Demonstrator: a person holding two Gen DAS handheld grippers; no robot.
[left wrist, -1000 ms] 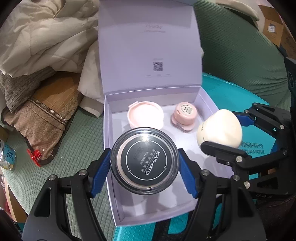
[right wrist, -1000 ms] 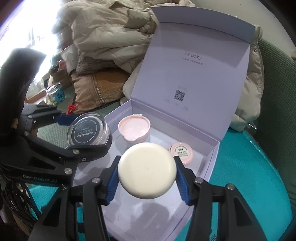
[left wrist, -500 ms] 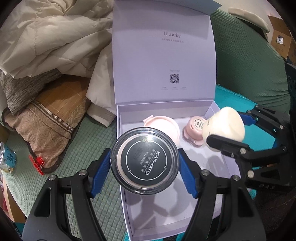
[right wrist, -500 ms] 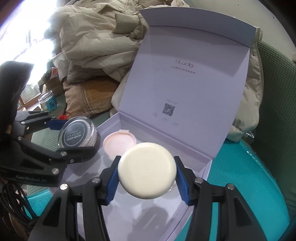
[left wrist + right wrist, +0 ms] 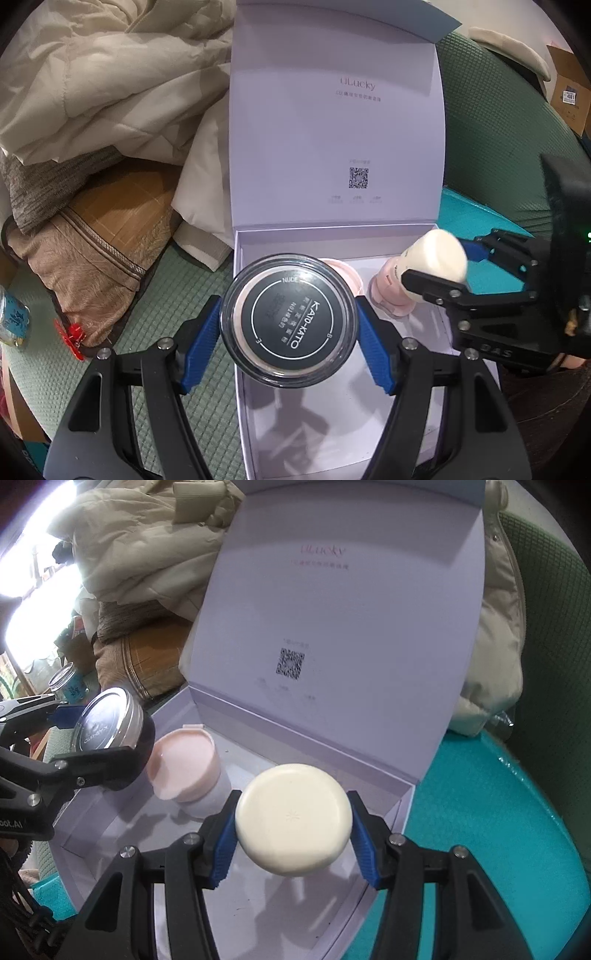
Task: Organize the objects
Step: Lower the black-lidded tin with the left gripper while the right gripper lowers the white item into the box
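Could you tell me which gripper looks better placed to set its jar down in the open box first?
Probably the right gripper: its cream jar hangs inside the lavender box, while the left gripper's black-lidded jar overlaps its wall.

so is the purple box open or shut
Open: the purple box has its lid standing upright behind the tray, inside print and QR code showing.

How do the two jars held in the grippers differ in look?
The left gripper holds a clear-walled jar with a black lid lettered KATO-KATO; the right gripper holds a cream jar with a plain, unlettered top. The clear-walled jar shows pale contents at its rim; the cream jar is opaque. Shared: both are round, clamped by blue pads and held over the open lilac box.
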